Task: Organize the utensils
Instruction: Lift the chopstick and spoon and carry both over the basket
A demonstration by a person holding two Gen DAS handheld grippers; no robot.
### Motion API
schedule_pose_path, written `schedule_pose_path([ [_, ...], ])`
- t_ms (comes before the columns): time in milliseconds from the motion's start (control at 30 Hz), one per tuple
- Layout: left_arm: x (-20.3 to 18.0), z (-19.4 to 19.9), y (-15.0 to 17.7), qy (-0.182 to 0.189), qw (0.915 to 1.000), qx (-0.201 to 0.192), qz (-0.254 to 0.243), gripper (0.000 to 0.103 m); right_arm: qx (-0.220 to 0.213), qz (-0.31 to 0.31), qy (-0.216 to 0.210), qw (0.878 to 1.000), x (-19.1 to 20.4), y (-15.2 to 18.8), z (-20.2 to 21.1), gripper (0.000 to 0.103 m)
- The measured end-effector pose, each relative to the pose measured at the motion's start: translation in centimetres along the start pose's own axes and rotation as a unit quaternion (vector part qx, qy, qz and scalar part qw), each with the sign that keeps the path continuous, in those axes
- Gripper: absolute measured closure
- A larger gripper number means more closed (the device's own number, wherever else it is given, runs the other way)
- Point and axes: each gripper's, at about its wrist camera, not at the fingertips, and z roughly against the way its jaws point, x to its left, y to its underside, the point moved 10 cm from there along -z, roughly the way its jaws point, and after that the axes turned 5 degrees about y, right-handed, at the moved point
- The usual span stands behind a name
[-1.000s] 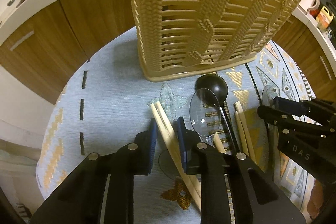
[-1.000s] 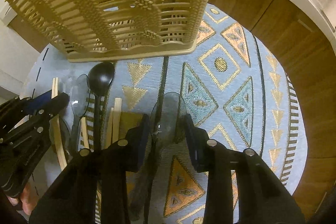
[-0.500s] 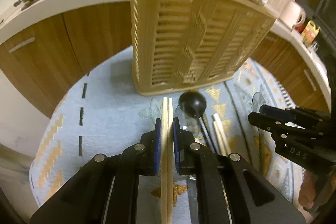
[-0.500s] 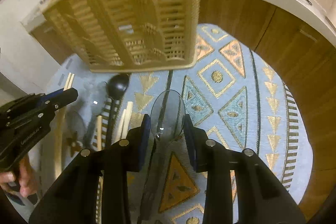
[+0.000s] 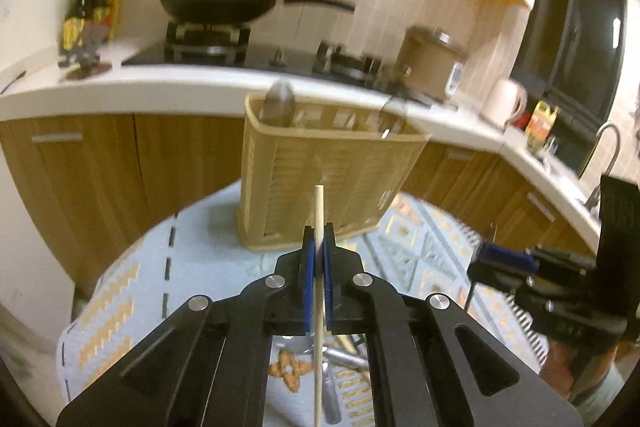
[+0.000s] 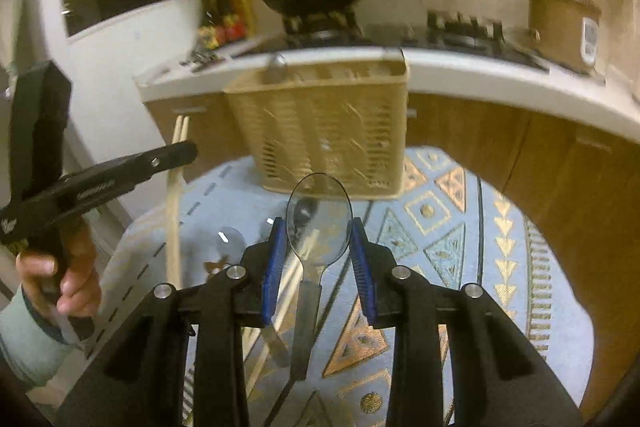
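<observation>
My left gripper [image 5: 318, 259] is shut on a pair of wooden chopsticks [image 5: 318, 211], held upright above the table. They also show in the right wrist view [image 6: 175, 187], in the left gripper [image 6: 176, 153]. My right gripper [image 6: 319, 247] is shut on a clear plastic spoon [image 6: 319, 219], bowl forward, lifted off the cloth. The right gripper shows at the right of the left wrist view [image 5: 496, 263]. The beige slatted utensil basket [image 5: 328, 179] stands ahead on the table [image 6: 324, 127], with a spoon [image 5: 280, 103] sticking out of it.
More utensils lie on the patterned blue and gold tablecloth [image 6: 440, 239] below the grippers: chopsticks [image 6: 296, 267], a black ladle [image 6: 302, 215] and clear spoons [image 6: 230, 239]. Behind are wooden cabinets [image 5: 100, 167], a white counter and a stove with a black pan [image 5: 218, 3].
Both grippers have risen and tilted up from the table. The left closed on the chopsticks and lifted them; the right lifted the clear spoon. The basket now looks farther away.
</observation>
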Motion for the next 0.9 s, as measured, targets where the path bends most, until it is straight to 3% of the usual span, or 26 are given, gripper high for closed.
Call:
schedule_pose_path([
  [333,-2.1,3.8,-4.7,0.02,0.9961,-0.085,-0.008,0.101,-0.089,0.006,-0.024,0.996,2.0,-5.4,3.1,0.074],
  [533,-3.0,5.2,-10.1,0.026,0.9885,-0.146,-0.028,0.101,-0.133,-0.014,-0.024,0.991,0.9,-10.6,3.9,0.074],
  [733,-3.4,4.9,-15.3,0.018,0.978,-0.202,-0.046,0.101,-0.182,-0.025,0.02,0.983,-1.2,-16.6,3.9,0.074],
  [900,-2.1,3.8,-17.8,-0.013,0.9703,-0.235,-0.056,0.101,-0.208,-0.039,0.066,0.975,-3.8,-20.3,2.4,0.074],
])
